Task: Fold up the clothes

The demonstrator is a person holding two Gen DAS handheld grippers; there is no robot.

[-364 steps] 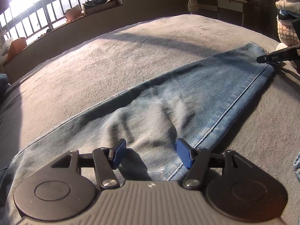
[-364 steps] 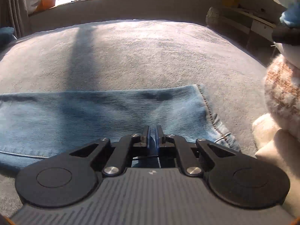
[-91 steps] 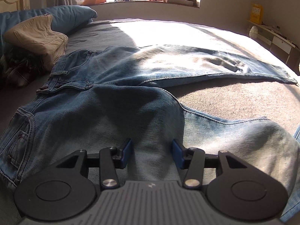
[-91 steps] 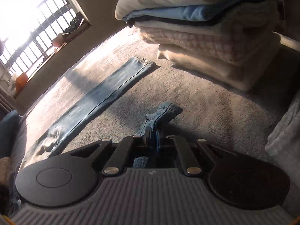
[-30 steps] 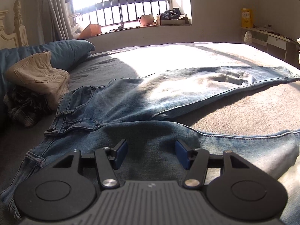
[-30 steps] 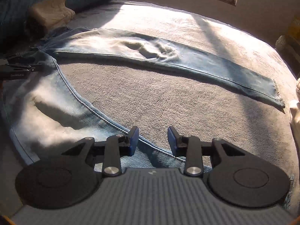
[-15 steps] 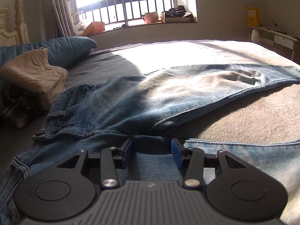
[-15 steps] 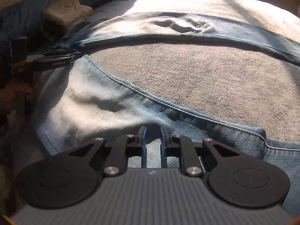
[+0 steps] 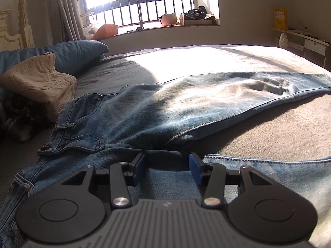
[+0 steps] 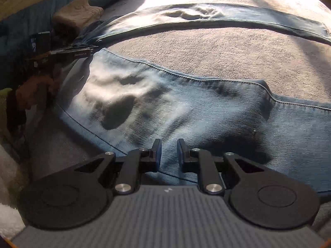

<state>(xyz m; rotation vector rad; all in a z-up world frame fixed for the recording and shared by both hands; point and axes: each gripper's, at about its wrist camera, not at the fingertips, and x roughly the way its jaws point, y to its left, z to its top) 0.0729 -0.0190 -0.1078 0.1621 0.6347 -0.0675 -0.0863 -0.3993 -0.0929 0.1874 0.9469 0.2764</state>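
Blue jeans (image 9: 157, 111) lie spread on the grey bed cover (image 9: 279, 132), waistband to the left and legs apart. The far leg (image 10: 227, 13) runs off to the right. My left gripper (image 9: 167, 162) is open, low over the near leg's top just below the crotch. In the right wrist view it (image 10: 82, 52) shows at the left, held by a hand (image 10: 37, 91). My right gripper (image 10: 168, 152) hovers over the near leg (image 10: 186, 107) at its near hem edge, open by a narrow gap, with flat denim showing between the blue pads.
Folded beige trousers (image 9: 37, 82) and a dark plaid cloth (image 9: 18, 119) lie at the bed's head, by a blue pillow (image 9: 78, 55). A barred window (image 9: 149, 2) and cluttered sill are behind. A desk (image 9: 306, 41) stands at the right.
My left gripper has crept forward to the crotch, still open. My right gripper has moved left along the near leg to its near edge, and its fingers have narrowed from a second ago.
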